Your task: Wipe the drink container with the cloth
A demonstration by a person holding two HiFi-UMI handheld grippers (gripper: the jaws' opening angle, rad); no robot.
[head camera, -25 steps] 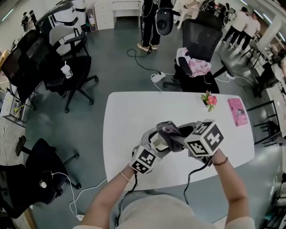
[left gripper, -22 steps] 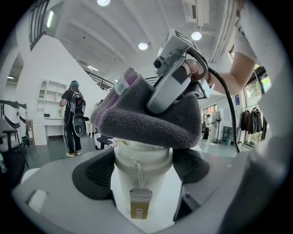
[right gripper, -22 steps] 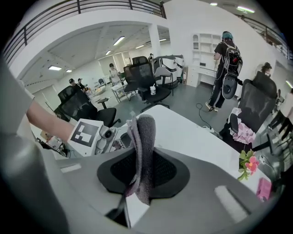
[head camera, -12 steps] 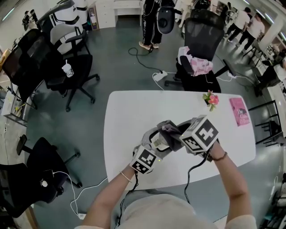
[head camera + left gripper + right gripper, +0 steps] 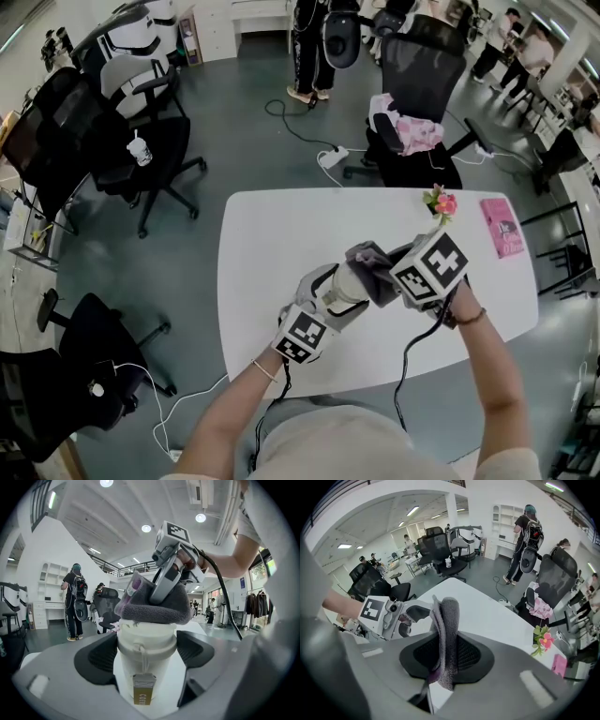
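Drink container (image 5: 145, 677) is clamped between the jaws of the left gripper (image 5: 147, 652) and held above the white table (image 5: 272, 234). Its lid (image 5: 146, 637) is covered by the grey cloth (image 5: 446, 634), which is pinched in the right gripper (image 5: 444, 656). If excess wiping pressure is applied, the lid may be dislodged or the container levered from the jaws.

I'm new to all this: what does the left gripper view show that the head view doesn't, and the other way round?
Only the left gripper view shows the small brown tag hanging down the front of the white lidded cup, and the ceiling lights. Only the head view shows the whole white table, the pink flowers and a pink booklet. Both show the left gripper clamping the cup while the right gripper presses a grey cloth onto its top.
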